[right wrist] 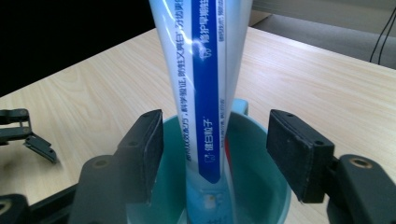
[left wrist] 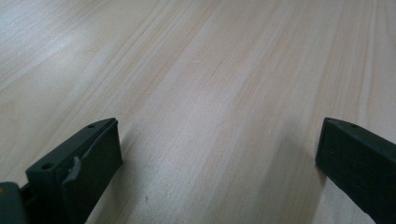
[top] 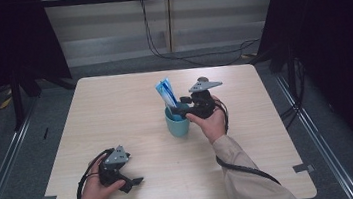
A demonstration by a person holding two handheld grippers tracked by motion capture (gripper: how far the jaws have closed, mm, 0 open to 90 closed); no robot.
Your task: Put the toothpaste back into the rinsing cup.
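From the high view, a person seated at the near edge of a pale wooden table [top: 115, 111] works with a handheld gripper in each hand. A teal cup [top: 178, 124] stands just right of the table's centre, and a blue-and-white toothpaste tube [top: 167, 93] stands in it, leaning toward 11 o'clock with its flat crimped end uppermost. The right gripper [top: 180, 110] is held level over the cup's rim, coming in from 3 o'clock, its grey three-cornered plate on top and a black cable trailing back past the beige sleeve. The left gripper [top: 134, 181] rests at about 7 o'clock from the cup, well apart from it, low over the table near the front edge, its jaws pointing toward 3 o'clock.

In the left gripper view, the two black jaws stand wide apart at the lower corners, with bare wood grain between them and nothing held.

In the right gripper view, the toothpaste tube [right wrist: 205, 79] rises from the cup [right wrist: 254, 182] straight up through the middle of the frame, its blue band and white printed panels facing the camera; the tube's lower end sits inside the teal cup, whose inner wall shows on both sides of it. The right gripper [right wrist: 215, 142] has its jaws on either side of the tube with a clear gap on each side, the pads not pressing on it. The left gripper [right wrist: 28, 135] shows small at 9 o'clock, on the tabletop.
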